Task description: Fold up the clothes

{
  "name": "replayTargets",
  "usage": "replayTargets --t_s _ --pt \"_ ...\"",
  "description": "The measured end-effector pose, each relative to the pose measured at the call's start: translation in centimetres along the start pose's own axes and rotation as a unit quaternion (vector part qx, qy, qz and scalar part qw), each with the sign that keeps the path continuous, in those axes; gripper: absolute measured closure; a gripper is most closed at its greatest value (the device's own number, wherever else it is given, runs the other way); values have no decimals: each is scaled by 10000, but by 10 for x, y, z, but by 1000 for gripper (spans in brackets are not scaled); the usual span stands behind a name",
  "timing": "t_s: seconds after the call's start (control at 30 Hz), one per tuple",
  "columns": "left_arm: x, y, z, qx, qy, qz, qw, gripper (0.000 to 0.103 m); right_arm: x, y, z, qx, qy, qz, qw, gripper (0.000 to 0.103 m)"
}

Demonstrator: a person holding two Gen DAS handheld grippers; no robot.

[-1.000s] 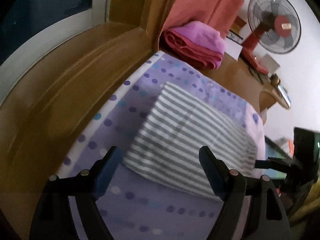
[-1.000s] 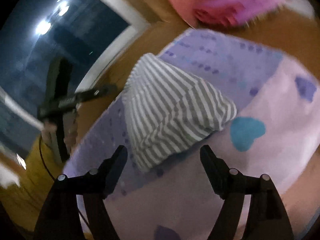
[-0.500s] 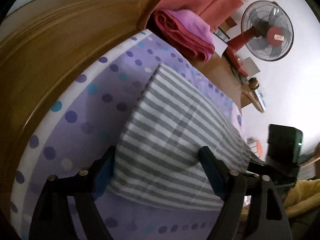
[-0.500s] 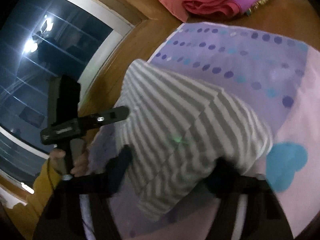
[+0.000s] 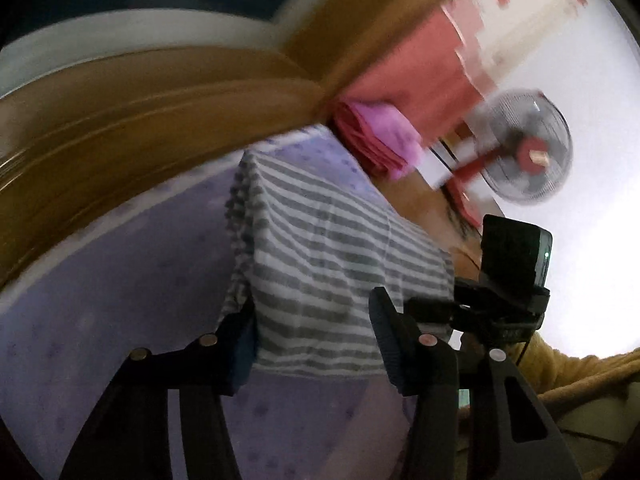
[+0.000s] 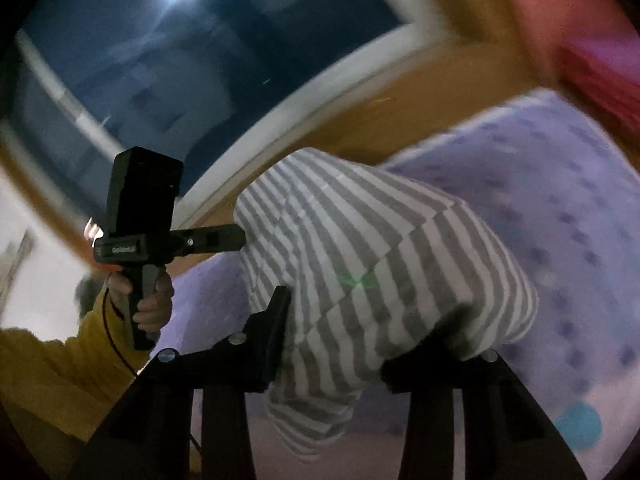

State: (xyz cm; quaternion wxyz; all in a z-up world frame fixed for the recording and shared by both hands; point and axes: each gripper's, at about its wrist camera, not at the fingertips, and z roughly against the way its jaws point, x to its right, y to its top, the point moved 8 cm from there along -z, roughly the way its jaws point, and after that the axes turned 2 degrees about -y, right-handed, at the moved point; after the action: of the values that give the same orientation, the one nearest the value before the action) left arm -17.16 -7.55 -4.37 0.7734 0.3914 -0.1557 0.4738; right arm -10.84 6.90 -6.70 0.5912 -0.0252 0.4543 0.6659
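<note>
Closing fingers, left: the left gripper is about half open and its jaws are narrowing on the near hem of the folded striped garment; the left finger touches the cloth's edge, the right finger stands just clear of it, so no firm pinch shows yet.
Closing fingers, right: the right gripper is narrower and also drawing shut, with a bunched end of the striped garment between its fingers; the left finger lies against the fabric, the right finger is hidden under an overhanging fold, so whether the pads press I cannot tell.
Garment relative to fingers: it lies straight ahead of both pairs of fingers and runs away from them, its near edge at the fingertips and the rest beyond.
Long axis: it runs between the two grippers, each at one end; in the left wrist view the right gripper sits at the cloth's right side, and in the right wrist view the left gripper sits at its left side.
Nearer hand: neither; both are at the cloth.
Garment look: grey and white stripes, soft knit, already folded into a compact packet of several layers, edges drooping as if partly lifted.
Garment place: above or on the purple polka-dot bedsheet, near the wooden bed frame.
Beyond: a pink folded blanket and a red standing fan, well apart from the cloth.
Holder: a hand in a yellow sleeve grips the left handle.
</note>
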Motion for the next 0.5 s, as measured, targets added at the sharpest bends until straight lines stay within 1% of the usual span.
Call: replayTargets --t_s 0.07,0.13,0.23,0.3,0.37,0.4,0.5 --pt "-14 -18 34 357 364 365 9980 51 -28 0 -18 -271 322 370 9984 65" --pt "-25 -38 62 642 739 652 9931 51 -52 -3 -36 -514 623 658 9946 65" --pt "-39 -73 97 967 1278 1101 9809 51 -91 -14 -65 -923 1111 1038 9841 65" --pt "-48 -96 114 1118 1564 1340 9722 51 -114 -24 -81 -1167 1335 1282 9758 65" --pt "-55 -118 125 1223 1793 1503 9645 51 -132 -37 -95 -1358 1467 1524 9679 65" --pt "-59 -126 126 1229 1853 1554 9625 51 -140 -43 -102 -1439 1482 1652 9644 65" --pt "-68 -152 124 1147 1840 1666 9619 51 -151 -58 -122 -1629 1339 2140 9538 65"
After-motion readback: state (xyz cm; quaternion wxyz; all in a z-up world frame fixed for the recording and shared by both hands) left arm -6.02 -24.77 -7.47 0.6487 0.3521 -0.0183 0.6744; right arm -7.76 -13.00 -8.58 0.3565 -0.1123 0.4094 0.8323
